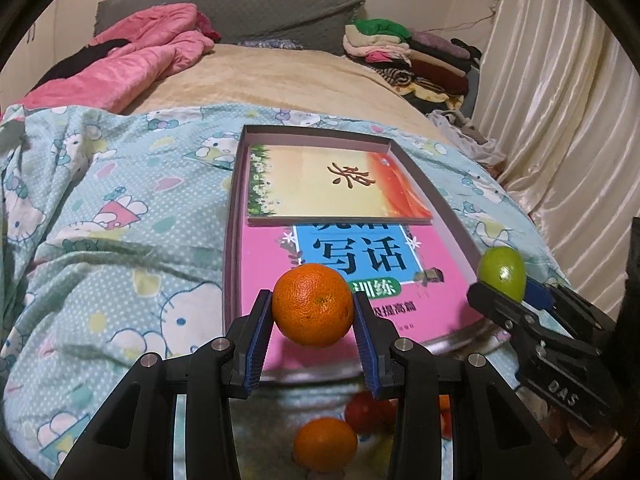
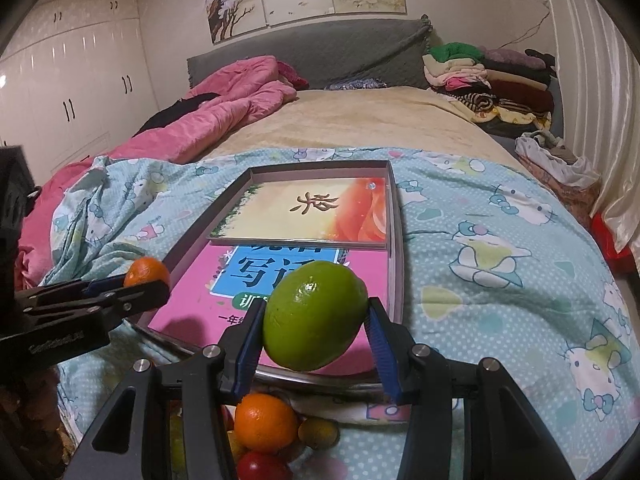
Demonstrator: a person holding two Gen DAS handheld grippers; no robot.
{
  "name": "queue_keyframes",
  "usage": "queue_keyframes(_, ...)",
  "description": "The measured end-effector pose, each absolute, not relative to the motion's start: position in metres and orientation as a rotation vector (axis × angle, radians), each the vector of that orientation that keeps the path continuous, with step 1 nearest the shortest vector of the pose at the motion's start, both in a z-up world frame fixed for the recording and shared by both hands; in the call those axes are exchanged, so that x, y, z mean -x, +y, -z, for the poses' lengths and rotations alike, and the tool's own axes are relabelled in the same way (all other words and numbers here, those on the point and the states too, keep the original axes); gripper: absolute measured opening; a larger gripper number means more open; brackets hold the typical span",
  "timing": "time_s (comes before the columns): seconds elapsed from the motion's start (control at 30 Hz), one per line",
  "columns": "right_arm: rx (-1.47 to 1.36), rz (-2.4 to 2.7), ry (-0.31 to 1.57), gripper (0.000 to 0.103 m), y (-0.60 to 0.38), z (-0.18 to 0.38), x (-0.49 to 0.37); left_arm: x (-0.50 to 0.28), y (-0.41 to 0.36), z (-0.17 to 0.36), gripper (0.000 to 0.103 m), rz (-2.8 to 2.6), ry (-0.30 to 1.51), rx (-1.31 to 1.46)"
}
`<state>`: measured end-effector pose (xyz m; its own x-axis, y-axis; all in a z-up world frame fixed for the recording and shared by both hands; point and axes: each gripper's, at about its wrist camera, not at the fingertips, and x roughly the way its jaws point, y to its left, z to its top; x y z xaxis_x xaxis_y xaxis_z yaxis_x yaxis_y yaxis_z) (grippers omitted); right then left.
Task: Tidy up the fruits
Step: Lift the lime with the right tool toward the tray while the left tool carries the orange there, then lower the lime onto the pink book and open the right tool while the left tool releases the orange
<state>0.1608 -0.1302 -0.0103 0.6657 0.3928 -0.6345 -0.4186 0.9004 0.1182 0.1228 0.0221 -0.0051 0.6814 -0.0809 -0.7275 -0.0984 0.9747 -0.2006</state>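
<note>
My left gripper [image 1: 314, 312] is shut on an orange [image 1: 313, 305], held in the air over the near end of a shallow cardboard box [image 1: 234, 184] on the bed. My right gripper [image 2: 314, 322] is shut on a green lime [image 2: 314, 316], over the same near end. In the left wrist view the right gripper [image 1: 508, 284] and its lime [image 1: 502, 273] show at the right. The right wrist view catches the left gripper [image 2: 140, 280] with its orange [image 2: 146, 272] at the left. More fruit lies below the grippers: an orange [image 2: 265, 422], a red one [image 2: 262, 466] and a small yellow-green one [image 2: 318, 432].
The box holds a pink book [image 1: 280, 264] and a yellow-orange book [image 1: 336, 180] lying on it. A teal cartoon-print sheet [image 1: 120, 220] covers the near bed. A pink quilt [image 2: 208, 120] lies at the back left, folded clothes [image 2: 488, 76] at the back right, curtains [image 1: 560, 100] to the right.
</note>
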Motion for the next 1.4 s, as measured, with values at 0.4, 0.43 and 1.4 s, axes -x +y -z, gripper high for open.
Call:
queue_keyframes(0.4, 0.086, -0.468, 0.707, 0.049, -0.12, 0.013, -0.167, -0.136, 0.019, 0.03, 0.041, -0.016, 0.889, 0.18)
queue_keyframes(0.43, 0.087, -0.468, 0.709, 0.049, -0.119, 0.014, -0.168, -0.136, 0.019, 0.032, 0.041, -0.014, 0.896, 0.181)
queue_keyframes(1.4, 0.185, -0.469, 0.815, 0.05, -0.103, 0.04, -0.181, -0.138, 0.015, 0.033, 0.041, -0.017, 0.89, 0.148)
